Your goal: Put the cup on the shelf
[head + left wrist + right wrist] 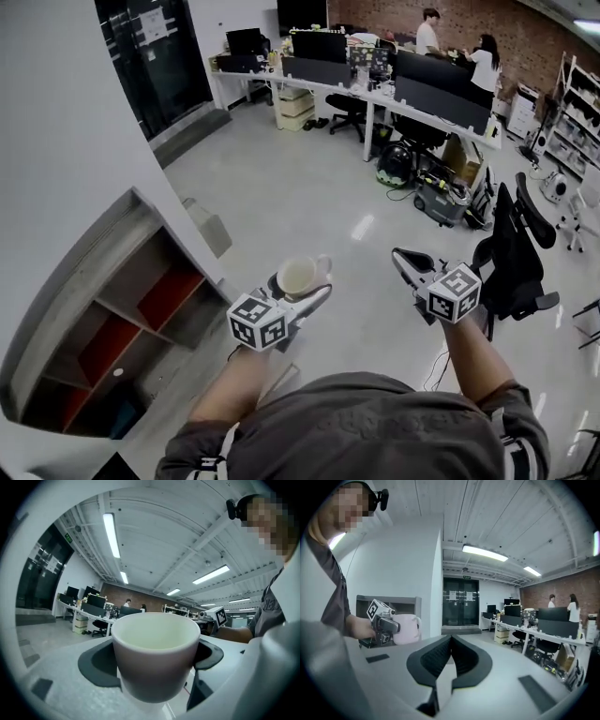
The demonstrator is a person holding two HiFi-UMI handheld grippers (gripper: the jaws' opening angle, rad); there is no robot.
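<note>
One cup, two grippers, one shelf.
A single cup (298, 274) is in view, with two grippers: the left gripper (301, 287) and the right gripper (405, 261). Each carries one marker cube (257, 322) (455, 292). There is one shelf (67, 298). Two people (428, 31) (486, 64) stand at the far desks (375, 94), and two black office chairs (516, 253) (349, 108) can be counted. Other chairs at the right edge are too unclear to count.

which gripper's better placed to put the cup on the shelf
Left. The left gripper is shut on the cup, and the shelf stands at the person's left, on that gripper's side. The right gripper is shut with nothing between its jaws, on the side away from the shelf.
</note>
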